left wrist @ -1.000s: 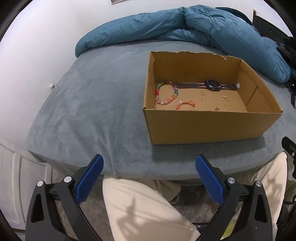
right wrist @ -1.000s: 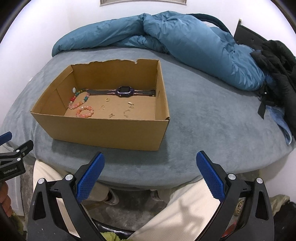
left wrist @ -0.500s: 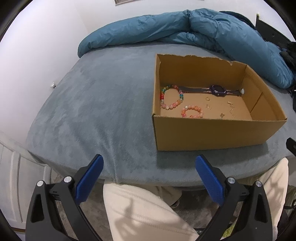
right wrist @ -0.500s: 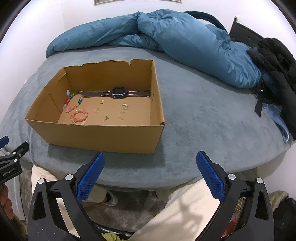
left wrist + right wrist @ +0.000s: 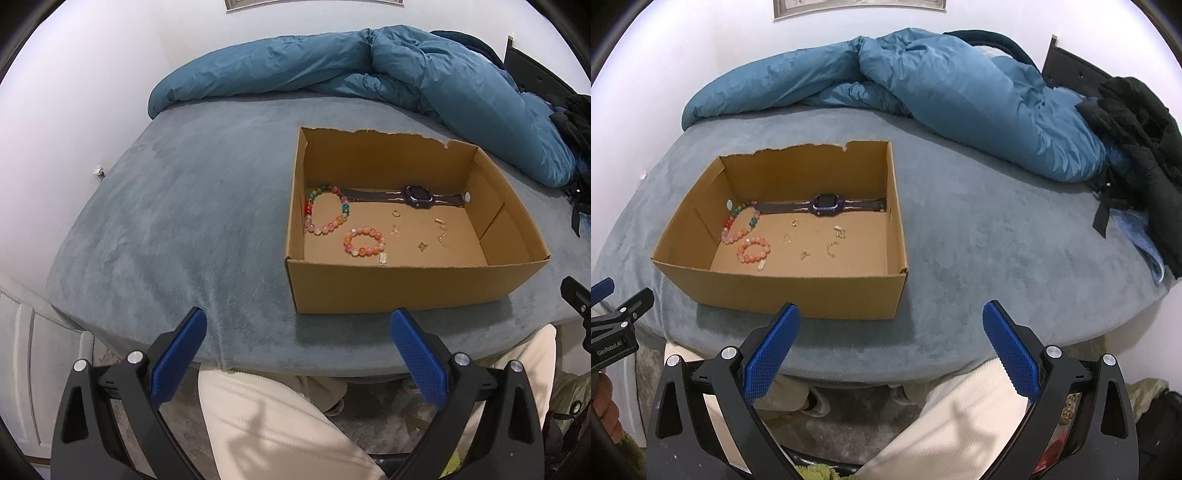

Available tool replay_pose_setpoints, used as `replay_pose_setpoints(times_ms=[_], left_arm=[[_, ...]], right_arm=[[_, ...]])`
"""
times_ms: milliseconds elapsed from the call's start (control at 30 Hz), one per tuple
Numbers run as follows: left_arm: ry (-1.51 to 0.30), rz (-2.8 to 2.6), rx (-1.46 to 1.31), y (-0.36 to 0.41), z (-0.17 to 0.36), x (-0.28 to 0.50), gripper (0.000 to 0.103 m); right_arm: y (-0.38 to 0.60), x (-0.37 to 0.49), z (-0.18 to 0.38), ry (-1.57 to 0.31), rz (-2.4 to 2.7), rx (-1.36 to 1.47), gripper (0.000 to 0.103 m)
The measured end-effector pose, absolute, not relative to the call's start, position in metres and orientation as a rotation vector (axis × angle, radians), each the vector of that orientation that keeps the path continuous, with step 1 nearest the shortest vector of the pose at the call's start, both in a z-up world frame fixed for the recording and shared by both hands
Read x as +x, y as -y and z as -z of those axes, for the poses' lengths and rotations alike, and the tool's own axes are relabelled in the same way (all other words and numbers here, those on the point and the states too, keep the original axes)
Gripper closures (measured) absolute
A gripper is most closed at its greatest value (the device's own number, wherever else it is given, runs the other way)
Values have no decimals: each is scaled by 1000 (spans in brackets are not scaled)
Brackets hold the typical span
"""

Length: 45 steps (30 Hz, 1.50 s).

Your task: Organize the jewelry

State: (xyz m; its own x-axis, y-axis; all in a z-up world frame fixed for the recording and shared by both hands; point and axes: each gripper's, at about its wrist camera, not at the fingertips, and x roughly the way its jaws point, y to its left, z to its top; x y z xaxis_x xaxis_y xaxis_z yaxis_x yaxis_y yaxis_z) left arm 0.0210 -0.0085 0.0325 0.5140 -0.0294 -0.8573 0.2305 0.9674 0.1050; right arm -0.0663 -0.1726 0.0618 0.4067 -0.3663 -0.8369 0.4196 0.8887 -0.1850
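Note:
An open cardboard box (image 5: 402, 286) (image 5: 798, 291) sits on the grey-blue bed. Inside lie a purple watch (image 5: 417, 194) (image 5: 827, 204), a multicoloured bead bracelet (image 5: 325, 214) (image 5: 738, 221), a pink-orange bead bracelet (image 5: 364, 242) (image 5: 754, 250) and several small gold pieces (image 5: 441, 234) (image 5: 834, 240). My left gripper (image 5: 295, 350) is open and empty, short of the bed's front edge, left of the box. My right gripper (image 5: 892, 343) is open and empty, in front of the box's right corner.
A crumpled blue duvet (image 5: 369, 70) (image 5: 923, 96) lies along the back of the bed. Black clothing (image 5: 1137, 147) is piled at the far right. The person's cream trousers (image 5: 280, 424) show below the grippers. A white wall rises on the left.
Both grippers have risen and moved closer, so more of the box's inside shows. The left view has swung left, shifting the box rightward. Jaws stay open.

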Motion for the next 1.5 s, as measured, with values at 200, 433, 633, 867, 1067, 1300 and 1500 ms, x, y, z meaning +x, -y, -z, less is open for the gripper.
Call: replay_pose_setpoints(times_ms=[200, 433, 633, 867, 1067, 1300, 1500], left_arm=[[-1020, 163, 220, 12, -39, 23, 6], [-1022, 164, 223, 13, -41, 24, 6], [-1023, 168, 222, 16, -42, 24, 6], [-1020, 166, 222, 16, -41, 24, 6], [-1022, 162, 221, 15, -40, 25, 6], [-1015, 162, 214, 13, -40, 27, 6], [-1011, 167, 205, 12, -42, 26, 6]], right_arm=[[176, -64, -66, -1039, 494, 58, 8], [177, -61, -66, -1047, 499, 58, 8], [179, -63, -66, -1050, 504, 64, 8], [182, -65, -66, -1050, 507, 67, 8], [182, -65, -66, -1049, 506, 68, 8], [183, -67, -65, -1052, 508, 73, 8], [183, -67, -65, -1052, 506, 76, 8]])
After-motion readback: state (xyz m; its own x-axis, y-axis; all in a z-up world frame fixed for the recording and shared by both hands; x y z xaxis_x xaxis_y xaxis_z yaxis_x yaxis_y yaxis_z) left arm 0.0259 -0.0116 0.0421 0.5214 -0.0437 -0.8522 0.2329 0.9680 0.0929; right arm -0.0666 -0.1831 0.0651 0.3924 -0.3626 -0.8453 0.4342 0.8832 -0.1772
